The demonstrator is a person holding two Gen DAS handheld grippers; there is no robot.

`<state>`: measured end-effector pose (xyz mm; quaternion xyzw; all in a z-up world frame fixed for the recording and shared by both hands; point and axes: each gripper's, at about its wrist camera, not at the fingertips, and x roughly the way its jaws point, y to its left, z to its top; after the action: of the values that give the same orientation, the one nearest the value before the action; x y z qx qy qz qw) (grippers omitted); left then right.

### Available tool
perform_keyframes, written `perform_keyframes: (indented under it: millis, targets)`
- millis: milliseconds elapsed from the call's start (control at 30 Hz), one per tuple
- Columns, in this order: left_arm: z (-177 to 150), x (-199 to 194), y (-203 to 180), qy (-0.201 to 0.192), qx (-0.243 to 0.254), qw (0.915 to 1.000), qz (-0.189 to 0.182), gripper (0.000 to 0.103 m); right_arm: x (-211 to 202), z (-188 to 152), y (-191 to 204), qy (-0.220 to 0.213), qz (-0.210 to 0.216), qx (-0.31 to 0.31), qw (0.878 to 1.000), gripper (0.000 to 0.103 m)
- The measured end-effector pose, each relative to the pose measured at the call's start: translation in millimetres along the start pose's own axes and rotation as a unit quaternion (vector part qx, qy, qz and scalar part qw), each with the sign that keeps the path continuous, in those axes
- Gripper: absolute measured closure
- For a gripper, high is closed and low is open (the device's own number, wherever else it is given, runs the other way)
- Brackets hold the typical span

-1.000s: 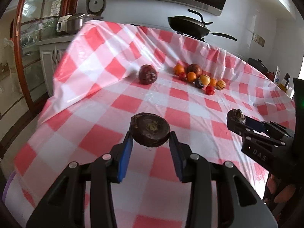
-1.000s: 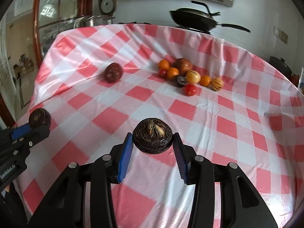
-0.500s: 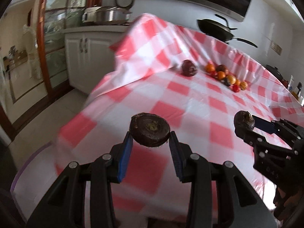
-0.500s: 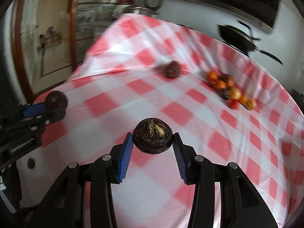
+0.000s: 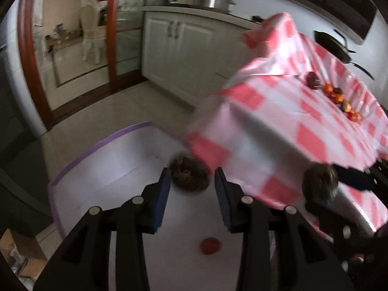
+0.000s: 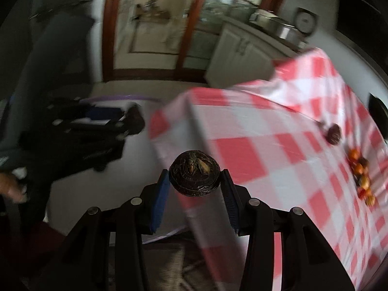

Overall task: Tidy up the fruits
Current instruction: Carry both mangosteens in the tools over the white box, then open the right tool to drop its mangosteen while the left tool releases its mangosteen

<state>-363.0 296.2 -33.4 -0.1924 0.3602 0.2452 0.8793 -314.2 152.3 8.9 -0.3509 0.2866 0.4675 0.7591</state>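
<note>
My left gripper (image 5: 191, 184) is off the table's left end, above a white sheet on the floor. A dark round fruit (image 5: 189, 174) sits blurred between its blue pads; the gaps beside it suggest a loosened grip. My right gripper (image 6: 195, 186) is shut on a dark wrinkled fruit (image 6: 194, 176) over the table's near corner. It also shows at the right of the left wrist view (image 5: 320, 184). A lone dark red fruit (image 5: 313, 80) and a row of orange and red fruits (image 5: 339, 99) lie far back on the checked tablecloth (image 5: 278, 111).
A white floor sheet with purple tape edge (image 5: 114, 160) lies beside the table, with a red fruit (image 5: 210, 246) on it. White cabinets (image 5: 179, 48) and a wooden door frame (image 5: 26, 55) stand behind. A frying pan (image 5: 337, 46) sits beyond the table.
Both grippers swung left and back from over the table to its left corner and the floor. The fruit in the left gripper now looks loose between the pads. The right still holds its fruit.
</note>
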Motion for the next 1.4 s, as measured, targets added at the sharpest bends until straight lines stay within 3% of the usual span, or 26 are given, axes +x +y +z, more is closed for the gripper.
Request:
perform_keyframes:
  millis: [133,300,467,600,633,700,800,867,1167,1300,1400]
  targets:
    - [-8.0,14.0,20.9,0.020,-0.018,0.9995,0.018,0.066,19.0,-1.7,32.2,0.017,0.024,-0.043,0.999,0.060]
    - [-24.0,44.0,37.8,0.073,-0.034,0.9958,0.043,0.067,61.4,-15.0,54.5,0.081,0.058,-0.061,0.993,0.060]
    - [-41.3,77.2,63.7,0.150,-0.072,0.9843,0.060,0.066,103.4,-20.2,62.8,0.135,0.069,-0.065,0.986,0.060]
    - [-48.3,92.1,82.5,0.186,-0.111,0.9730,0.079,0.049,130.8,-23.5,75.4,0.167,0.071,-0.074,0.981,0.060]
    - [-47.2,91.4,85.2,0.182,-0.121,0.9728,0.077,0.038,132.5,-23.7,75.7,0.168,0.069,-0.078,0.980,0.060]
    - [-45.2,87.2,92.0,0.169,-0.135,0.9728,0.083,0.025,133.6,-24.4,79.0,0.167,0.068,-0.085,0.980,0.060]
    - [-43.4,85.7,98.1,0.163,-0.141,0.9724,0.090,0.024,128.0,-24.9,80.4,0.159,0.068,-0.084,0.981,0.053]
    - [-43.4,84.7,98.7,0.162,-0.142,0.9720,0.093,0.024,119.8,-24.1,80.1,0.147,0.066,-0.083,0.983,0.043]
    - [-18.4,65.7,67.3,0.108,-0.088,0.9811,0.134,0.021,73.6,-10.8,62.7,0.078,0.087,-0.080,0.990,0.038]
    - [-1.3,49.0,50.9,0.062,-0.059,0.9839,0.157,0.018,43.1,1.4,37.3,0.032,0.120,-0.046,0.991,0.038]
    - [17.7,27.8,32.7,-0.005,-0.033,0.9845,0.172,0.007,7.9,15.6,3.4,-0.035,0.154,0.006,0.987,0.034]
